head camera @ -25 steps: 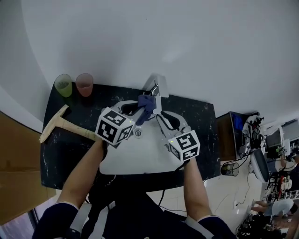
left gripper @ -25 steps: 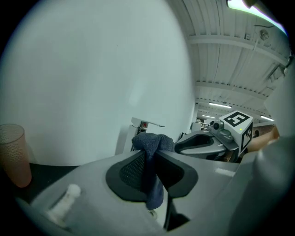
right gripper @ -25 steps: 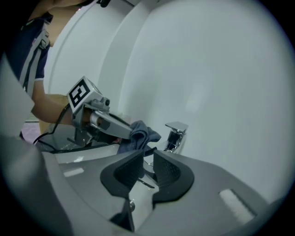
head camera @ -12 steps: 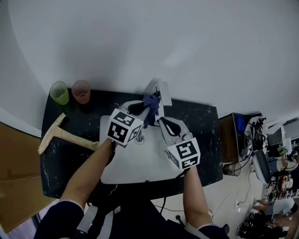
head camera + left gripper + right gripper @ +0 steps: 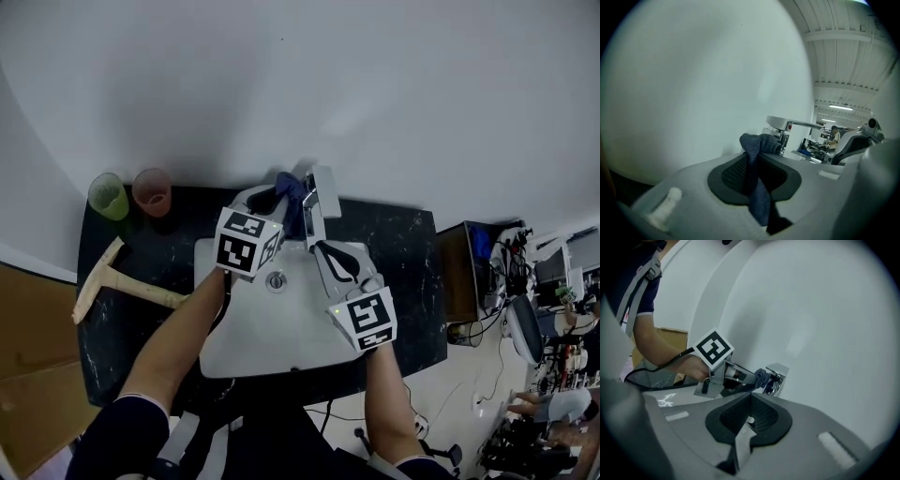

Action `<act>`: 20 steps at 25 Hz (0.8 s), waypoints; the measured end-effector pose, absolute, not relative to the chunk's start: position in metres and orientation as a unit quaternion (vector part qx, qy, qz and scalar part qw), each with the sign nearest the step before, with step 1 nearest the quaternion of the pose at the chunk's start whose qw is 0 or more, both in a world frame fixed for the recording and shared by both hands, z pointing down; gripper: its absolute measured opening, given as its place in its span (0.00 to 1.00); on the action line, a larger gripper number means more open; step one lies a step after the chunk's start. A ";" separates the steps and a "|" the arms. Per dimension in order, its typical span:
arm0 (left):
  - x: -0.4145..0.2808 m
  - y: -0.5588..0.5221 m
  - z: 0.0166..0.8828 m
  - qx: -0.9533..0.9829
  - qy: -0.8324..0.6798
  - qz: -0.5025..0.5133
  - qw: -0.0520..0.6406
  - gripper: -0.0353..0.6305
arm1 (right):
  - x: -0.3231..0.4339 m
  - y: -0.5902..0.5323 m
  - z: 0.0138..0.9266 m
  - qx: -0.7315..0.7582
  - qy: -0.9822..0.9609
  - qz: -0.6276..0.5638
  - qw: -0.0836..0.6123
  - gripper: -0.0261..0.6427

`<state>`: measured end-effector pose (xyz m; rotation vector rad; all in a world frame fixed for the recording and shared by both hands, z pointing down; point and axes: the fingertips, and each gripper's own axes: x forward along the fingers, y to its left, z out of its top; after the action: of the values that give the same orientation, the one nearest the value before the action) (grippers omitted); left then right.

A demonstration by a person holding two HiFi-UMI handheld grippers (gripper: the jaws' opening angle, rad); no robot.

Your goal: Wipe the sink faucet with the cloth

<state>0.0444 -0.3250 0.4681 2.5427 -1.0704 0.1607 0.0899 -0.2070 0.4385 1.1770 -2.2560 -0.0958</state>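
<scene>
The wall (image 5: 375, 94) stands right behind the faucet (image 5: 320, 195), so there is little room at its back. The left gripper (image 5: 279, 197) and its cloth (image 5: 292, 194) fill the faucet's left side. The right gripper (image 5: 322, 249) sits just in front of the spout. The front of the sink (image 5: 272, 342) is open. A green cup (image 5: 108, 195), a pink cup (image 5: 151, 191) and a hammer (image 5: 112, 279) take up the desk's (image 5: 412, 253) left side.

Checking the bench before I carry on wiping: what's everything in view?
cloth: one, blue, at the faucet
faucet: one, chrome, behind the sink
sink: one, white, set in the counter
counter: one, black speckled
cups: two, green cup and pink cup, counter's far left corner
wooden mallet: one, pale, left of sink
cardboard box: one, brown, lower left
left gripper: shut on cloth
right gripper: shut, empty, over sink's right side
</scene>
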 end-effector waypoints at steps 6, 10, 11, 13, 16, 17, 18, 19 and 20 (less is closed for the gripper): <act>0.049 -0.343 0.502 0.893 -0.390 0.148 0.169 0.14 | 0.090 -0.207 0.440 0.444 -0.846 -0.034 0.293 0.05; 0.049 -0.341 0.522 0.882 -0.388 0.213 0.159 0.14 | 0.089 -0.209 0.440 0.442 -0.846 -0.036 0.295 0.05; 0.050 -0.341 0.526 0.881 -0.386 0.227 0.154 0.14 | 0.089 -0.209 0.440 0.443 -0.846 -0.036 0.294 0.05; 0.051 -0.339 0.532 0.879 -0.380 0.249 0.148 0.14 | 0.090 -0.210 0.440 0.445 -0.846 -0.034 0.292 0.05; 0.053 -0.335 0.542 0.874 -0.371 0.277 0.150 0.14 | 0.090 -0.211 0.440 0.446 -0.846 -0.034 0.290 0.05; 0.053 -0.335 0.544 0.871 -0.370 0.287 0.150 0.14 | 0.089 -0.212 0.440 0.447 -0.846 -0.034 0.289 0.05; 0.053 -0.334 0.546 0.868 -0.368 0.296 0.149 0.13 | 0.089 -0.212 0.440 0.447 -0.846 -0.034 0.288 0.05; 0.053 -0.334 0.548 0.867 -0.366 0.304 0.149 0.13 | 0.088 -0.213 0.440 0.447 -0.846 -0.033 0.287 0.05; 0.054 -0.333 0.549 0.867 -0.362 0.307 0.152 0.13 | 0.088 -0.213 0.440 0.447 -0.847 -0.032 0.286 0.05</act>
<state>0.0535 -0.3332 0.5489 2.4887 -1.0390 0.8810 0.0884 -0.2128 0.4404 1.1957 -2.2630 -0.0848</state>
